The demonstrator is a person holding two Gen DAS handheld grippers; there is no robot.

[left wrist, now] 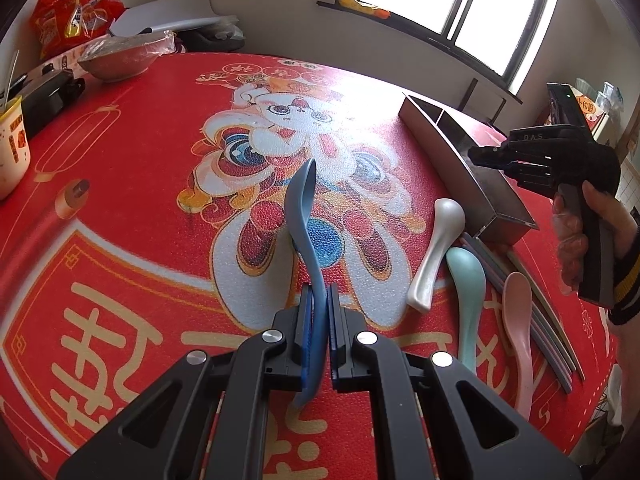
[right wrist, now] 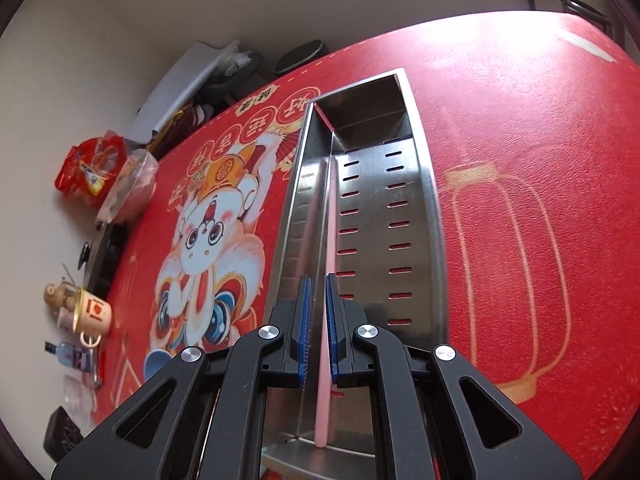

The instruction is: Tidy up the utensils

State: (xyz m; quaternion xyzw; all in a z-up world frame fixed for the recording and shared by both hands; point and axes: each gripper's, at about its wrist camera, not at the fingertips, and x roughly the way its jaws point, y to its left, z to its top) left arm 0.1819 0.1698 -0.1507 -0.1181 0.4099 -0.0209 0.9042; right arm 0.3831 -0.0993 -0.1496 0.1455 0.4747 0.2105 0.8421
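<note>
- Left wrist view: a dark blue spoon (left wrist: pixel 306 236) is clamped by its handle between the blue pads of the left gripper (left wrist: pixel 319 304), jaws pressed together on it, bowl end sticking up and away over the red tablecloth (left wrist: pixel 132 184).
- The blue spoon looks matte and plastic-ish, with a curvy handle and a narrow bowl seen edge-on.
- Three more spoons are counted lying on the cloth to the right: one pearly white spoon (left wrist: pixel 434 256), one mint green spoon (left wrist: pixel 468 296) and one pink spoon (left wrist: pixel 520 328), side by side. The white and mint ones touch.
- A bundle of grey chopsticks (left wrist: pixel 540 308) lies just past the pink spoon, running under the near corner of the steel tray (left wrist: pixel 460 152). The exact number can't be told.
- The right gripper (left wrist: pixel 486 158) is seen held in a hand (left wrist: pixel 576 236) above the tray. From this angle it can't be told how its jaws stand.
- Off to the left, one cup (left wrist: pixel 12 148), one foil-covered bowl (left wrist: pixel 120 60) and red snack bags (left wrist: pixel 68 16) are spotted.
- Right wrist view: one pale pink chopstick (right wrist: pixel 328 280) is seen between the pads of the right gripper (right wrist: pixel 317 300), touching the right pad only, a thin gap left at the other, so the jaws are barely apart.
- The stick's far part runs down into the steel tray (right wrist: pixel 424 184), long, shiny, with one divider wall and two rows of slots in the floor.
</note>
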